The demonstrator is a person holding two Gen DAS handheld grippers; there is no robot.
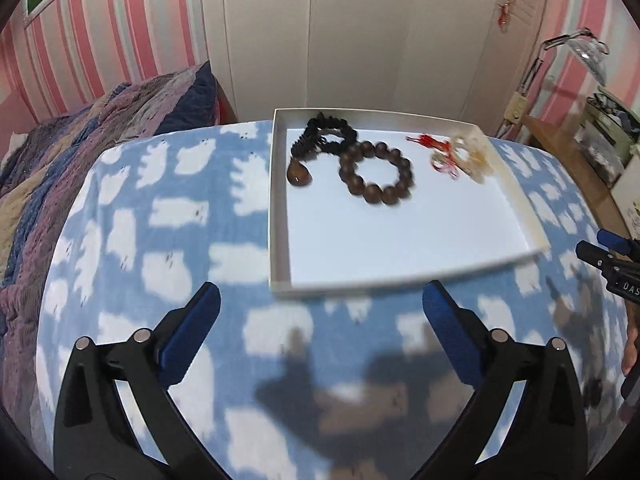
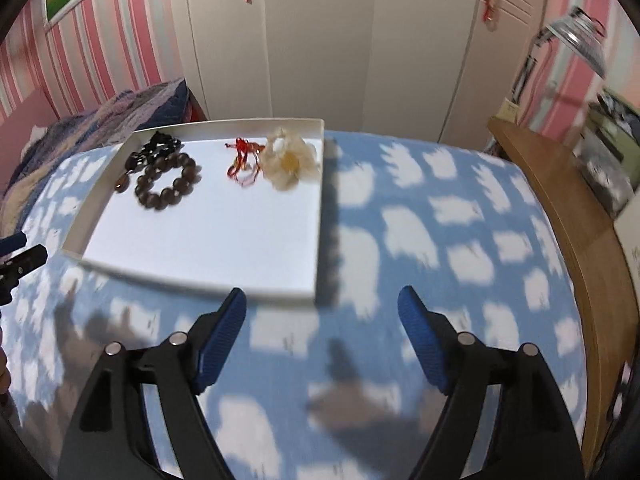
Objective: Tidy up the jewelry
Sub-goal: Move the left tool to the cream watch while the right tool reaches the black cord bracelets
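White tray [image 1: 279,200]: wooden bead bracelet [image 1: 376,173], black necklace [image 1: 326,136], red cord [image 2: 240,160]; left gripper [image 1: 320,304] and right gripper [image 2: 322,306] spread, empty

A shallow white tray [image 1: 280,208] is holding, along its twelve o'clock edge, a black beaded necklace [image 1: 328,134] with amber pendant, a brown bead bracelet [image 1: 376,172] touching it, a red cord [image 2: 240,160] and a cream flower piece [image 2: 290,160].

A blue blanket with white cloud shapes [image 2: 440,220] covers the surface; behind stand a white wardrobe [image 2: 320,40], a striped quilt [image 1: 80,152], and pink-striped wallpaper [image 1: 132,28].
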